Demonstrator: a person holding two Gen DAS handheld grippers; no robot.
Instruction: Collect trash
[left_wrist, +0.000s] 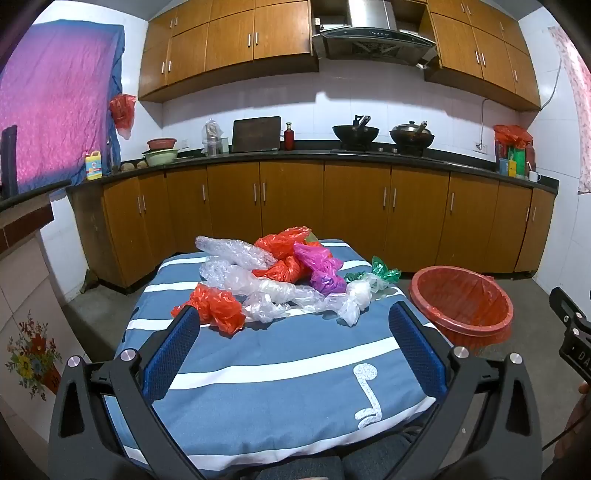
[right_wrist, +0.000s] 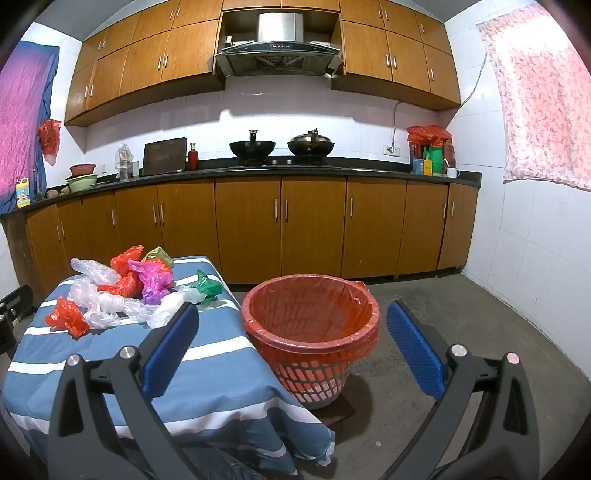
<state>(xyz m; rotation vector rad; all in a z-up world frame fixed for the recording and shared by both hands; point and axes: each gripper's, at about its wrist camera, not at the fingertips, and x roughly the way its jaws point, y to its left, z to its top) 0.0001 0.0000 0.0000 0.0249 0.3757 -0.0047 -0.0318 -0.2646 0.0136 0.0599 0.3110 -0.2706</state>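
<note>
Left gripper (left_wrist: 293, 334) — fingers spread wide, holding nothing, above the striped tablecloth (left_wrist: 288, 373). Right gripper (right_wrist: 291, 338) — likewise wide apart and empty, framing the red-lined basket (right_wrist: 312, 325) on the floor beside the table. Crumpled plastic bags (left_wrist: 273, 280) lie heaped on the cloth's far half.

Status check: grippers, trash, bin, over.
Left gripper and right gripper open, empty. Plastic bags piled on striped table. Lined bin beside it, nothing blocking.

Crumpled plastic bags (left_wrist: 280, 284) looked glossy and thin; the striped tablecloth (left_wrist: 280, 369) was matt cloth. The latticed plastic basket (right_wrist: 314, 380) wore a shiny red liner (right_wrist: 310, 314). Cabinets (right_wrist: 280, 225) showed smooth wood.
</note>
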